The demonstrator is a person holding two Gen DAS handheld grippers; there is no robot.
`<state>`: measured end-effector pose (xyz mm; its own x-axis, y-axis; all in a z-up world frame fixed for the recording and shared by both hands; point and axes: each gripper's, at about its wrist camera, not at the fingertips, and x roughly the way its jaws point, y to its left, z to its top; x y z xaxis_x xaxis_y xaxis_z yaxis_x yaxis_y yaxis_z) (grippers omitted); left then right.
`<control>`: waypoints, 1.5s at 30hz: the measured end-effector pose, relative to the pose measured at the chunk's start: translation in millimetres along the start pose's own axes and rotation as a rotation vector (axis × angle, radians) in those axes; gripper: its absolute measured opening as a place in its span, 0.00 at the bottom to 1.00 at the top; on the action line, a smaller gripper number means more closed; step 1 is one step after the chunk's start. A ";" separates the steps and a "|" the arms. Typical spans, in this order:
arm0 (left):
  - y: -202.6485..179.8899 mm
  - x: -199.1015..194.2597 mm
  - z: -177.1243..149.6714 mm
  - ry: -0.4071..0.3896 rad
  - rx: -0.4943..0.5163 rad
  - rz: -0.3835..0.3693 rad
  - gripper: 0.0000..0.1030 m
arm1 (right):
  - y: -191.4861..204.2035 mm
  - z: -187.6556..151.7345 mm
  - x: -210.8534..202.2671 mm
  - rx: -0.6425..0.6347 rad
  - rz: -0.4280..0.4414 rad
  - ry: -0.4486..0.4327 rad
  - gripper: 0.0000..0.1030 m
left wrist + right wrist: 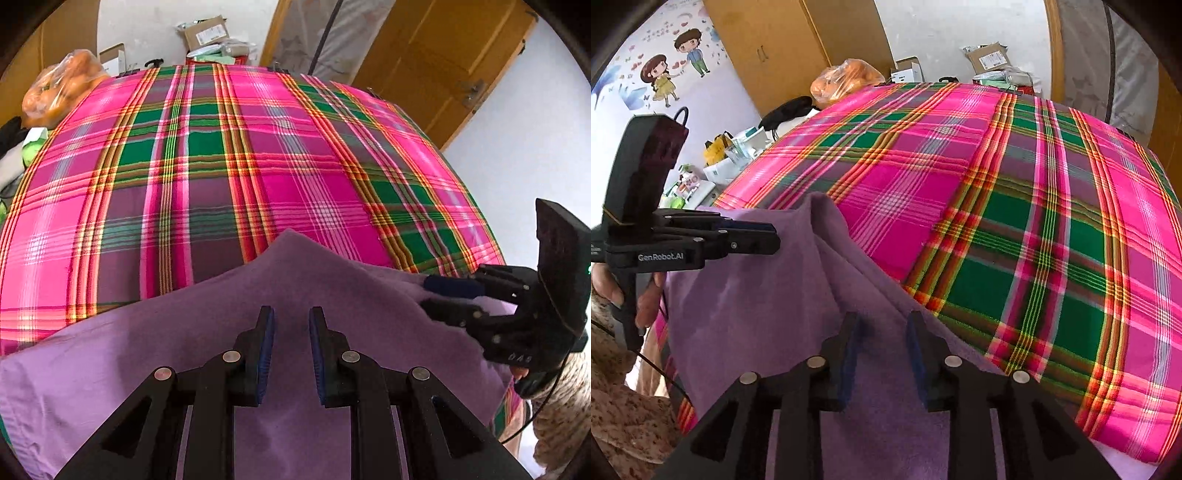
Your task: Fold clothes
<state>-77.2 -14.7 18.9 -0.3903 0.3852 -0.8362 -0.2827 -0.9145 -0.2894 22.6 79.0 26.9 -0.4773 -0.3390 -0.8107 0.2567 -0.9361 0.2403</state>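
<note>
The purple garment (303, 317) lies in the lower part of both views, on a plaid sheet (229, 162) covering the bed. The left gripper (291, 354) hangs above it with its jaws apart and nothing between them. The right gripper (882, 362) is also spread and empty over the cloth.

A raised ridge runs up the middle of the garment. If either gripper closes there, it would likely pinch a crease into the fold or catch the sheet below and drag it. Both sit near the same edge, so a lift could leave the far side bunched.

Readable writing: "GenRobot.AI" on the left gripper's body at centre left of the right view. A box label (991, 59) at upper right is too small to read.
</note>
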 end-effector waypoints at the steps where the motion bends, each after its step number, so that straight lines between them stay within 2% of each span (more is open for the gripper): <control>1: -1.2 1.6 1.0 0.001 0.001 0.000 0.19 | 0.2 0.3 -0.5 0.000 -0.002 -0.009 0.03; 4: -2.2 3.0 2.8 -0.001 0.000 0.006 0.19 | 0.2 2.8 -7.0 0.001 -0.018 -0.053 0.04; 8: -0.5 4.5 4.3 -0.005 -0.009 0.014 0.19 | -12.4 6.1 -13.5 0.072 -0.064 -0.104 0.01; 15: 0.8 10.0 6.3 0.001 -0.018 0.022 0.19 | -22.5 0.3 0.1 0.126 -0.061 -0.077 0.02; 17: 0.3 9.9 6.0 -0.001 -0.019 0.023 0.19 | -28.1 -0.6 -4.5 0.154 -0.060 -0.083 0.07; 18: -0.1 9.9 6.1 -0.002 -0.020 0.022 0.19 | -28.8 -2.3 -9.9 0.172 -0.074 -0.104 0.11; 20: -1.0 9.7 6.2 -0.005 -0.025 0.020 0.19 | -30.5 -6.3 -21.4 0.210 -0.105 -0.148 0.12; 23: -4.3 9.0 5.6 -0.006 -0.023 0.007 0.19 | -45.6 -28.6 -45.8 0.313 -0.175 -0.214 0.13; 26: -9.2 8.3 4.8 -0.006 -0.013 -0.010 0.19 | -65.6 -57.8 -69.5 0.419 -0.282 -0.249 0.14; 30: -12.6 11.5 4.5 -0.003 -0.014 -0.019 0.19 | -91.3 -101.7 -106.8 0.550 -0.440 -0.284 0.27; 35: -13.8 13.8 4.2 -0.001 -0.024 -0.021 0.19 | -121.4 -156.6 -151.4 0.711 -0.628 -0.314 0.32; 37: -14.1 13.8 4.0 -0.002 -0.027 -0.020 0.19 | -131.8 -172.6 -159.7 0.764 -0.655 -0.321 0.37; 39: -14.4 13.9 3.7 -0.003 -0.031 -0.020 0.19 | -141.2 -185.5 -163.0 0.804 -0.675 -0.312 0.37; 43: -15.2 14.4 3.4 -0.003 -0.038 -0.016 0.19 | -153.3 -203.9 -156.7 0.869 -0.629 -0.310 0.37; 45: -15.4 14.8 3.8 -0.003 -0.041 -0.011 0.19 | -155.4 -209.8 -155.4 0.888 -0.591 -0.349 0.37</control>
<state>-81.9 5.6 12.8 -0.3895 0.3959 -0.8316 -0.2512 -0.9143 -0.3176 233.2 296.7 3.6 -0.5707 0.3034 -0.7631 -0.7117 -0.6463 0.2753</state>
